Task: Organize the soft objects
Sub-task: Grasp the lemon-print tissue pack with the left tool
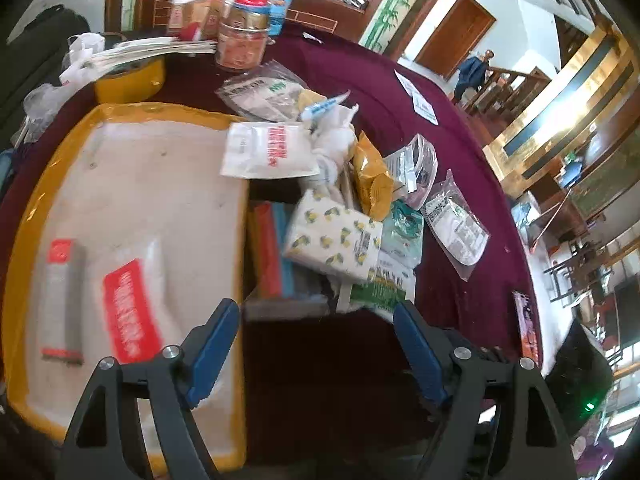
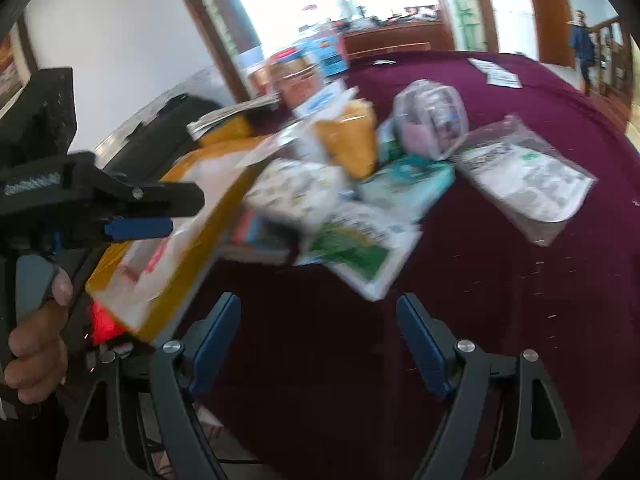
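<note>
I judged the sorting only begun: the yellow-rimmed tray point(image 1: 40, 216) held a white packet with red label point(image 1: 132, 312), while the lemon-printed tissue pack point(image 1: 336, 236) and other pouches lay heaped beside the tray on the maroon bench point(image 1: 460, 296). My left claw point(image 1: 316, 344) and right claw point(image 2: 320, 340) both stood apart, empty.

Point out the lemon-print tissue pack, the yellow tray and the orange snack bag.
lemon-print tissue pack point(image 1: 334, 238): left wrist view, middle of its printed top face.
yellow tray point(image 1: 30, 216): left wrist view, left rim.
orange snack bag point(image 1: 372, 178): left wrist view, middle of the crinkled front.
</note>
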Tool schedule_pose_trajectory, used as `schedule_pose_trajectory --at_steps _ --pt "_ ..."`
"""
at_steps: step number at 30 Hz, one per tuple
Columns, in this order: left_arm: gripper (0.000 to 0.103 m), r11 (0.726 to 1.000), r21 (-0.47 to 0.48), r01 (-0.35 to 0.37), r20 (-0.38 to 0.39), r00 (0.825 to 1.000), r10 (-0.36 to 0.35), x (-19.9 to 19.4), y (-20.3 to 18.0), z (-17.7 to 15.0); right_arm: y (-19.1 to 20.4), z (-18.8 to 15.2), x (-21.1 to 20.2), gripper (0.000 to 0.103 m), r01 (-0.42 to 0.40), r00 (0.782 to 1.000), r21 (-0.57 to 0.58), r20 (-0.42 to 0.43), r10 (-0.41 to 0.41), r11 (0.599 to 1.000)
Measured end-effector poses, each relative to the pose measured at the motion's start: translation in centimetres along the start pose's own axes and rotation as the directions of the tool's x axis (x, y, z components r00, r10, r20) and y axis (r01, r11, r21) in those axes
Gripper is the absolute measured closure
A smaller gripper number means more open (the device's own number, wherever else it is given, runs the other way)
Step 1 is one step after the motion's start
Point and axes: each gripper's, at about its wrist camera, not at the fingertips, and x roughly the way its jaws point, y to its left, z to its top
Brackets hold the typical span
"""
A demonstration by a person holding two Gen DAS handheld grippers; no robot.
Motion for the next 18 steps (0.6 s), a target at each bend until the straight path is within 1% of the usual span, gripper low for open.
schedule_pose_trajectory --at_steps 3,4,6,7,9,10,11,12,13,15,16,18 --pt "0.019 1.000 0.019 -0.014 -0.036 0.999 0.014 2.0 -0.9 1.2 -1.7 0.3 -0.1 0.023 0.034 0.999 0.032 0.013 -0.034 0.999" --pt "0.019 1.000 0.009 -0.020 -0.053 0.998 0.021 2.5 -0.9 1.5 -2.3 0.5 0.0 0.023 0.063 0.998 0.039 0.020 -0.064 0.997" --pt "0.019 1.000 -0.018 -0.011 -0.073 0.997 0.009 3.6 -1.0 2.2 -2.8 0.8 0.2 0.023 0.120 0.992 0.032 0.035 -0.121 0.992" --pt "0.019 0.999 -0.041 -0.028 -0.085 0.996 0.024 4.3 -0.9 2.7 -3.3 0.9 0.1 0.023 0.154 0.987 0.026 0.043 -0.155 0.988" --pt "0.019 0.996 -0.071 -0.052 -0.097 0.994 0.045 5.2 -0.6 3.2 -3.8 1.2 0.4 0.023 0.190 0.980 0.028 0.060 -0.191 0.981" --pt "0.019 0.994 -0.098 -0.046 -0.109 0.993 0.035 5.5 -0.4 3.4 -4.1 1.3 0.6 0.023 0.198 0.978 0.028 0.062 -0.200 0.980" --pt "0.019 0.990 -0.142 -0.020 -0.115 0.993 0.004 5.7 0.0 3.5 -4.3 1.3 0.8 0.023 0.206 0.976 0.025 0.062 -0.208 0.978" --pt "0.019 0.988 -0.155 -0.011 -0.114 0.994 -0.007 5.7 -0.1 3.6 -4.4 1.3 1.0 0.023 0.214 0.975 0.020 0.062 -0.215 0.977" --pt "0.019 0.987 -0.159 -0.008 -0.113 0.994 -0.010 5.9 -0.1 3.8 -4.4 1.2 1.2 0.023 0.228 0.972 0.020 0.055 -0.229 0.973" --pt "0.019 0.984 -0.178 -0.018 -0.113 0.994 -0.002 6.3 -0.1 4.2 -4.0 1.1 0.9 0.023 0.233 0.969 0.001 0.081 -0.232 0.973" --pt "0.019 0.981 -0.193 -0.025 -0.118 0.993 0.002 6.6 0.0 4.4 -3.6 0.9 0.7 0.023 0.250 0.965 -0.021 0.094 -0.247 0.968" --pt "0.019 0.974 -0.220 -0.044 -0.124 0.992 0.017 7.0 0.0 5.0 -3.4 0.9 0.7 0.023 0.259 0.963 -0.031 0.092 -0.255 0.965"
